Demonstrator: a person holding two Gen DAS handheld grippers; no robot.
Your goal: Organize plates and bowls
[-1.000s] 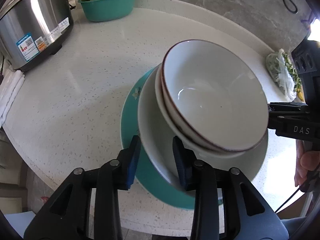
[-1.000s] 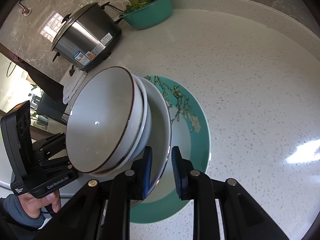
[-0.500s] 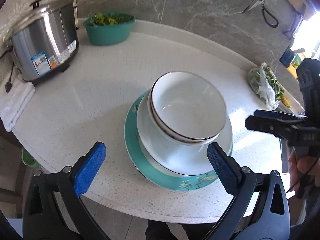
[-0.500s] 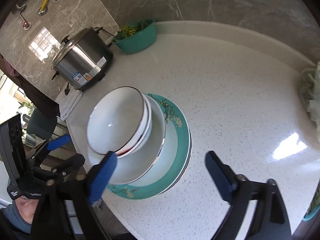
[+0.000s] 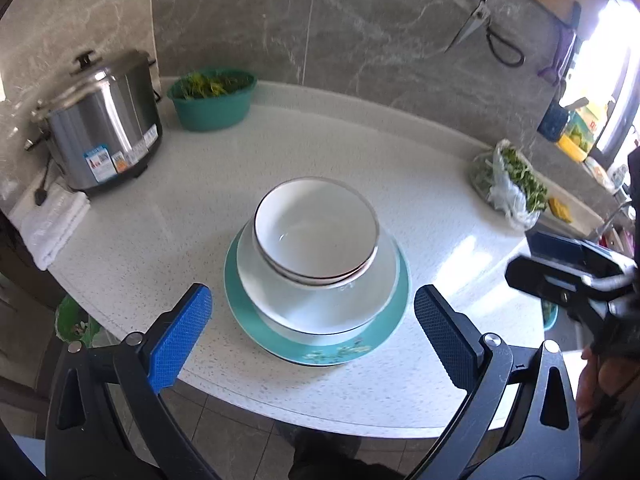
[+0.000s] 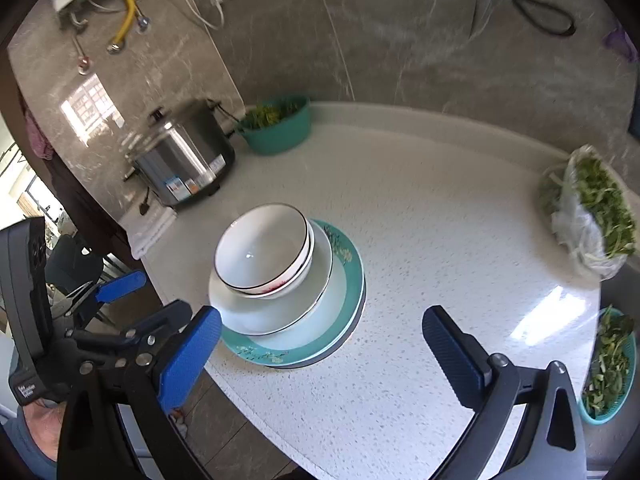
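Note:
Two white bowls point(image 5: 316, 232) with dark rims are nested on a white deep plate point(image 5: 340, 308). That plate rests on a teal flowered plate point(image 5: 248, 320) on the white counter point(image 5: 160, 216). My left gripper point(image 5: 312, 300) hangs above and in front of the stack, open wide, nothing between its blue pads. In the right wrist view the bowls point(image 6: 260, 248), white plate point(image 6: 272, 312) and teal plate point(image 6: 348, 280) sit left of centre. My right gripper point(image 6: 320, 316) is raised off them, its jaws opening and empty.
A steel rice cooker point(image 5: 104, 128) and a teal basin of greens point(image 5: 212, 100) stand at the back left, with a folded white towel point(image 5: 48, 220) beside them. A bag of greens point(image 5: 508, 184) lies at the right. A teal basket of greens point(image 6: 608, 364) sits at the near right.
Both grippers were nearly shut at the plates' rims a second ago. They have opened wide, risen and pulled back. The stack stays on the counter.

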